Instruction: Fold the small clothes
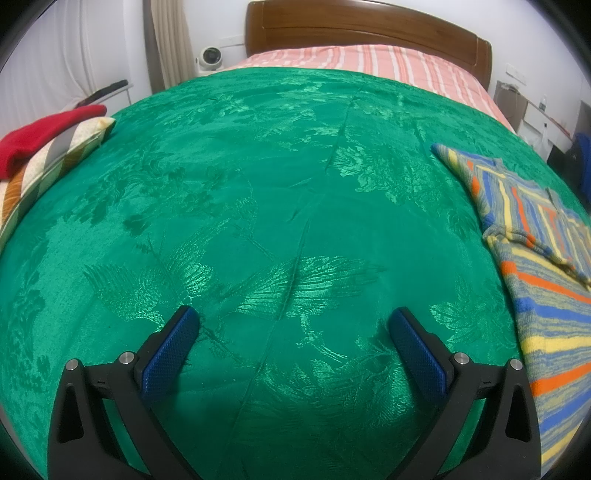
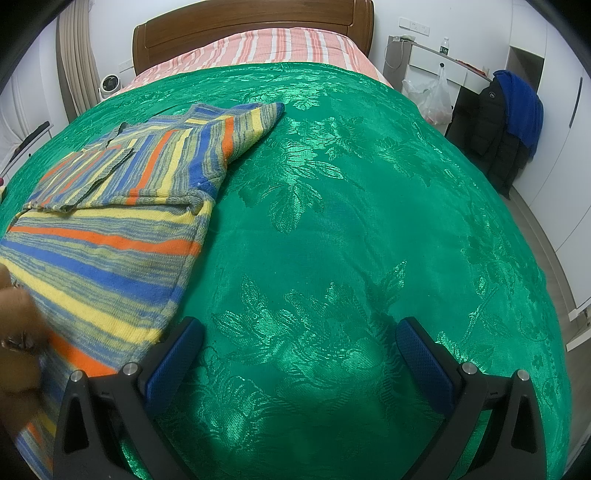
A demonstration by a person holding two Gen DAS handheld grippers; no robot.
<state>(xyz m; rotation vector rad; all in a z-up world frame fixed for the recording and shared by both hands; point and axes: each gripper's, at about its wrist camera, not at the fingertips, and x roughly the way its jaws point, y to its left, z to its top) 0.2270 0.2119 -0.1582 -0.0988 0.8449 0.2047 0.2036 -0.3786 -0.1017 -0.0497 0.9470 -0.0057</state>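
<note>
A small striped knit sweater [image 2: 110, 221] in blue, yellow, orange and grey lies flat on the green bedspread [image 2: 351, 229], with one sleeve folded across its chest. In the left wrist view the sweater [image 1: 546, 295] is at the right edge. My left gripper [image 1: 293, 317] is open and empty over bare bedspread [image 1: 258, 203], left of the sweater. My right gripper [image 2: 301, 328] is open and empty, just right of the sweater's lower edge. A bare hand [image 2: 18, 339] shows blurred at the left edge, over the sweater's hem.
A red garment [image 1: 44, 129] lies on a striped pillow [image 1: 48, 173] at the bed's left edge. A pink striped sheet [image 1: 362, 61] and wooden headboard [image 1: 369, 29] are at the far end. A chair with dark and blue coats [image 2: 506, 122] stands right of the bed.
</note>
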